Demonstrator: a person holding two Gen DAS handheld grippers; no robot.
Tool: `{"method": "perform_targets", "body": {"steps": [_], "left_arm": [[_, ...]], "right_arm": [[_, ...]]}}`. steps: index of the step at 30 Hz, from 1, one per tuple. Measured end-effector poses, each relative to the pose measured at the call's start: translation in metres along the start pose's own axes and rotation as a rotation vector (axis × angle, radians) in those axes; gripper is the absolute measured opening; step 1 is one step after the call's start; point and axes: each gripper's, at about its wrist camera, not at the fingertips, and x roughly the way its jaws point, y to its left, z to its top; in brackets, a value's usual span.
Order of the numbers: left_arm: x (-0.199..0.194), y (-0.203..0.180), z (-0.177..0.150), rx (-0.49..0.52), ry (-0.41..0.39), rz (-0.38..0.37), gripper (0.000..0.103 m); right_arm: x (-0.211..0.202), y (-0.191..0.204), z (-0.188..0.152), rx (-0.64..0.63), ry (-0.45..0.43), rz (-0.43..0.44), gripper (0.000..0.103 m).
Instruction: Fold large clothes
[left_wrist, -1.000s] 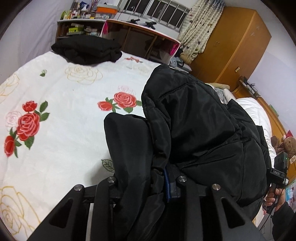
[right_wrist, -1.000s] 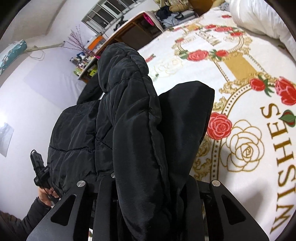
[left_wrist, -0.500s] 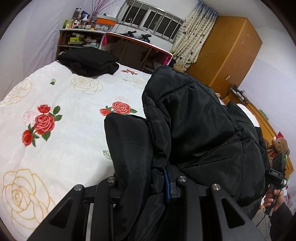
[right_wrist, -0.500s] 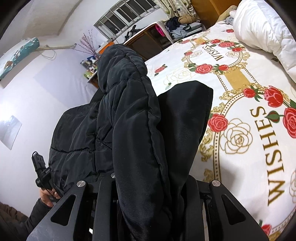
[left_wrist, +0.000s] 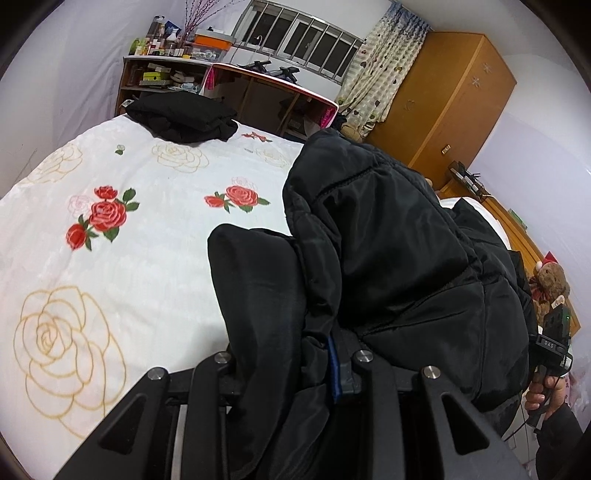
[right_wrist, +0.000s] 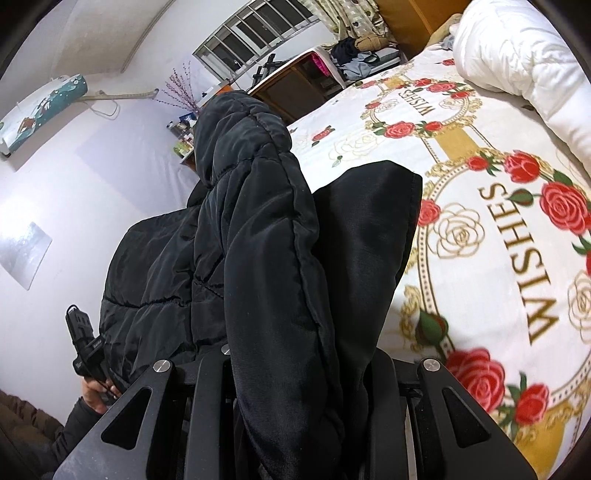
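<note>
Bed (left_wrist: 155, 258), blk jacket (left_wrist: 388, 258) in both grippers (left_wrist: 291, 363) (right_wrist: 299, 362)

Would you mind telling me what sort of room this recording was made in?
Most likely a home bedroom: a bed under a rose-print cover, a wooden wardrobe, and a teddy bear by the headboard.

Black padded jacket (left_wrist: 388, 258) held up above the bed (left_wrist: 147, 258)

The jacket is quilted, with a dull sheen and stitched channels, and hangs bunched in thick folds rather than spread flat. From the left wrist view a smooth, unquilted flap (left_wrist: 258, 295) stands toward the bed beside the puffy body, and a thin blue strip (left_wrist: 334, 369) shows at its lower edge. From the right wrist view a rounded, ribbed hump (right_wrist: 243, 147) rises highest, with a flat, smooth panel (right_wrist: 369, 240) next to it over the rose-printed cover (right_wrist: 498, 258).
</note>
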Motion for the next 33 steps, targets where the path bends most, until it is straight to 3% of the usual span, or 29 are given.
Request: {"method": "perform_targets", "body": {"steps": [8,15,18,22,26,33], "left_arm": [[0.015,0.011,-0.045,-0.013,0.052,0.006,0.030],[0.072,0.046,-0.094,-0.077,0.177,0.091,0.032],[0.080,0.061,-0.111,-0.135,0.188,0.085,0.035],[0.081,0.057,-0.112,-0.107,0.190,0.102,0.041],[0.074,0.060,-0.112,-0.141,0.185,0.112,0.055],[0.036,0.064,-0.101,-0.131,0.149,0.133,0.054]], "right_arm": [[0.009,-0.026,-0.033,0.037,0.048,-0.020,0.026],[0.069,-0.076,-0.059,0.111,0.154,-0.099,0.028],[0.081,-0.096,-0.068,0.159,0.168,-0.101,0.033],[0.084,-0.101,-0.067,0.154,0.181,-0.113,0.043],[0.080,-0.106,-0.066,0.186,0.187,-0.127,0.061],[0.044,-0.091,-0.066,0.135,0.155,-0.169,0.068]]}}
